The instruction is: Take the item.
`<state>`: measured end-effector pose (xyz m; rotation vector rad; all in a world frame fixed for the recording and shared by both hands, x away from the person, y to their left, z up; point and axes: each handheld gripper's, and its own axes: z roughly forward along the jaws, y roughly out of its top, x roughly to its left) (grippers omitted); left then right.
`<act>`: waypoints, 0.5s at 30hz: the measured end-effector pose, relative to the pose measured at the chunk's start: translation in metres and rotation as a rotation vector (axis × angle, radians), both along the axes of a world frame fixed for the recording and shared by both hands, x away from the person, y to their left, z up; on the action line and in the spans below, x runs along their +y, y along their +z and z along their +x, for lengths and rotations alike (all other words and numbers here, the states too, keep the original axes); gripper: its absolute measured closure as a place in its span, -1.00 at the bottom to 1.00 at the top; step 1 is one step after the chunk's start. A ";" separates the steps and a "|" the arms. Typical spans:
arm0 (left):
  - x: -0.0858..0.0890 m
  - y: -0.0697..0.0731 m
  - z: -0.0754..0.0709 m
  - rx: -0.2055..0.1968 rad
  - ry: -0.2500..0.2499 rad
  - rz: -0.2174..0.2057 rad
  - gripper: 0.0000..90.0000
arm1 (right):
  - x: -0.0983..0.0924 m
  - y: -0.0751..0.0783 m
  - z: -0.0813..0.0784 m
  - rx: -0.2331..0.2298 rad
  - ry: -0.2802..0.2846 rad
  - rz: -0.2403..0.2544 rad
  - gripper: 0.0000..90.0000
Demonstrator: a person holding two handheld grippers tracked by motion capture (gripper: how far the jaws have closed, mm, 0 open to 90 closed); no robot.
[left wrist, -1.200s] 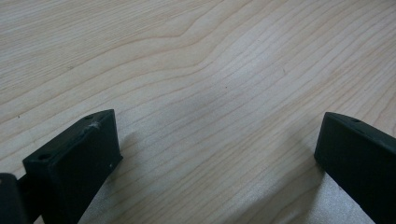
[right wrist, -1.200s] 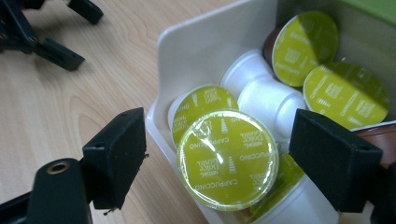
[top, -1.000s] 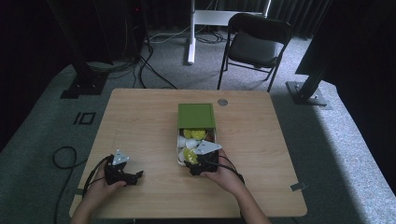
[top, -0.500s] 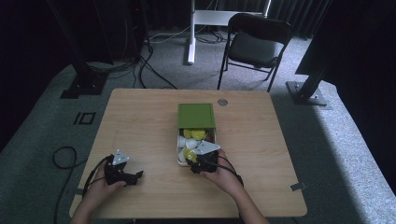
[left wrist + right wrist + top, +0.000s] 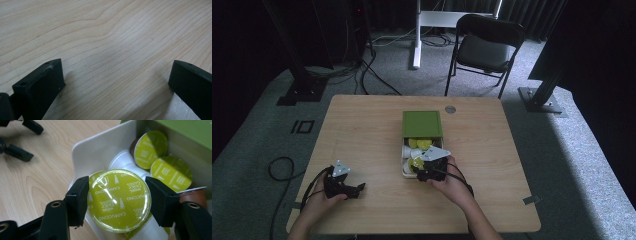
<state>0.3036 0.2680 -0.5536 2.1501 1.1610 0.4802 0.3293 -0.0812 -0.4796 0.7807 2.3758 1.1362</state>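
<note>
Black and spread wide with nothing between them, the jaws of the left gripper point(image 5: 356, 189) rest near the counter's point(image 5: 362, 130) front left corner. At mid-counter, toward the front edge, the right gripper point(image 5: 117, 201) has just closed its jaws on a green-lidded capsule point(image 5: 119, 199), pads pressing its rim, at the near end of the white tray point(image 5: 95, 150) half drawn from its green sleeve point(image 5: 422, 123).

Coffee capsule clamped over the box

The right gripper point(image 5: 117, 201) pinches a green-lidded capsule point(image 5: 119, 200) between its jaws; more capsules point(image 5: 150, 146) lie beyond in the white box point(image 5: 97, 148).
</note>
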 end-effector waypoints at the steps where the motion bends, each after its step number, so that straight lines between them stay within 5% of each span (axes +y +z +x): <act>1: 0.000 0.000 0.000 0.000 0.000 0.000 -0.98 | 0.000 0.002 0.001 -0.004 -0.001 0.003 -0.15; 15: 0.000 0.000 0.000 0.000 0.001 -0.001 -0.98 | -0.014 0.037 0.008 -0.074 -0.033 0.065 -0.15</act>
